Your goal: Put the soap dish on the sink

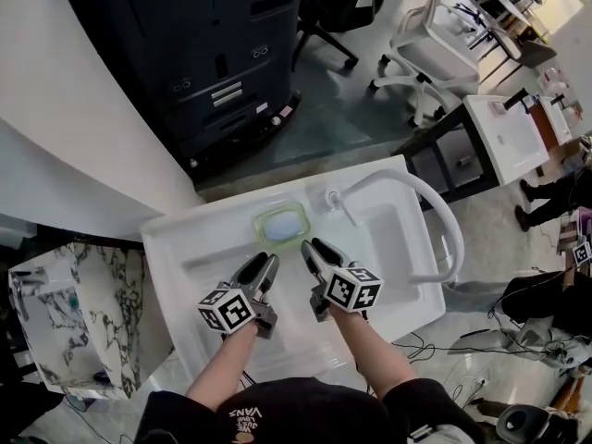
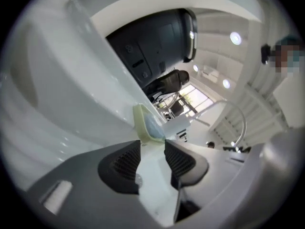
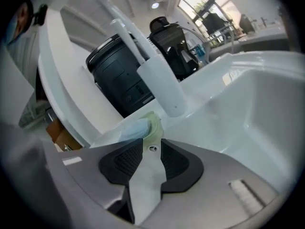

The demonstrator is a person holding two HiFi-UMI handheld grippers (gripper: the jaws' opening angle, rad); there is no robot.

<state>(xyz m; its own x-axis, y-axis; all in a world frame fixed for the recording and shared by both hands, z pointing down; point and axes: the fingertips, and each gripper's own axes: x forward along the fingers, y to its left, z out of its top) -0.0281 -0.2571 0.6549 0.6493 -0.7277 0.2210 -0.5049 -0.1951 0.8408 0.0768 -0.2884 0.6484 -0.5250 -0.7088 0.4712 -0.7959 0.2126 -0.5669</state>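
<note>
Dish: pale green dish [image 1: 281, 223] rests flat on the back ledge of the white sink [image 1: 185, 248], just left of the faucet [image 1: 435, 213] base.
Dish contents: a light blue soap [image 3: 135, 128] bar lies in it.
Left tool: left tool [image 2: 152, 151] has its jaws wide apart with nothing between the pads. The dish lies just ahead of the tips, and no contact is seen.
Right tool: right tool [image 3: 151, 157] also has its jaws wide apart and holds nothing. The dish sits just past its tips, slightly to the left in its own view.
Tool layout: in the head view both tools hover over the sink's flat part, side by side, tips converging toward the dish's near edge.
Basin: to the right of the dish, under the curved faucet.
Surroundings: a dark printer [image 1: 222, 63] stands behind the sink.
</note>
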